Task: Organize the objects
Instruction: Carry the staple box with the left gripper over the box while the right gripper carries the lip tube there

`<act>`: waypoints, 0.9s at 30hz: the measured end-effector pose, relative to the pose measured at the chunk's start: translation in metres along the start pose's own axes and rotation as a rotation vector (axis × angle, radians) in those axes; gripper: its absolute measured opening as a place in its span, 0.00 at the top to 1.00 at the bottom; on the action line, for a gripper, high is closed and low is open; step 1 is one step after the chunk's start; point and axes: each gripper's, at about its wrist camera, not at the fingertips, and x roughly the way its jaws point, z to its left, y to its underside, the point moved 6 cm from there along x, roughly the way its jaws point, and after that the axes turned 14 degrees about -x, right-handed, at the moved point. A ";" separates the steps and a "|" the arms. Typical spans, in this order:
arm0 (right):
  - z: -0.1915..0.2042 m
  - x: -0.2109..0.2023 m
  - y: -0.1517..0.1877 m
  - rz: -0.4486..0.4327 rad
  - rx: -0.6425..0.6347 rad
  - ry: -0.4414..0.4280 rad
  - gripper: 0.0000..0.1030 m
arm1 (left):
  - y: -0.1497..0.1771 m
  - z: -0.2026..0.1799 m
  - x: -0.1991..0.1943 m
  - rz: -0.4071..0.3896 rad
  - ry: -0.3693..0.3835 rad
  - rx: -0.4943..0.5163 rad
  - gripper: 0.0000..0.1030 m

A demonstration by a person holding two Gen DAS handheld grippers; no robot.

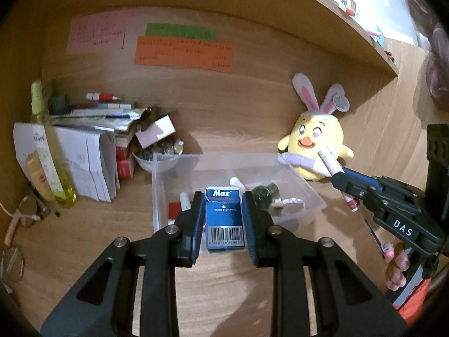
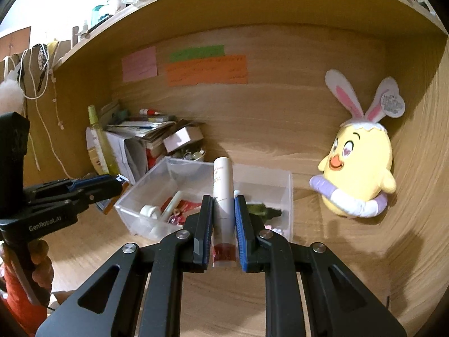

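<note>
The left tongs [image 1: 223, 210] are pinched on a blue staple box [image 1: 223, 219], which is held above the near edge of a clear plastic bin [image 1: 308, 189]. The right tongs [image 2: 223, 219] are clamped on a white tube [image 2: 223, 196], held upright in front of the same bin. The bin is set on the wooden bench [image 1: 84, 238] and is seen to contain small items. A yellow plush chick [image 2: 359, 174] is placed to the right of the bin.

Blue box [image 1: 223, 219], yellow plush chick [image 2: 362, 177], orange note [image 1: 183, 54].
</note>
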 end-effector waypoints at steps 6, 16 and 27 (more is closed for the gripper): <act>-0.010 0.008 -0.010 -0.006 0.005 0.021 0.86 | -0.016 -0.002 0.013 -0.006 -0.007 0.001 0.74; -0.020 0.041 -0.022 0.017 0.026 0.016 0.86 | -0.032 0.005 0.039 0.004 -0.037 -0.026 0.74; -0.009 0.093 -0.001 0.132 0.037 -0.034 0.86 | -0.019 0.007 0.079 0.092 -0.058 -0.025 0.74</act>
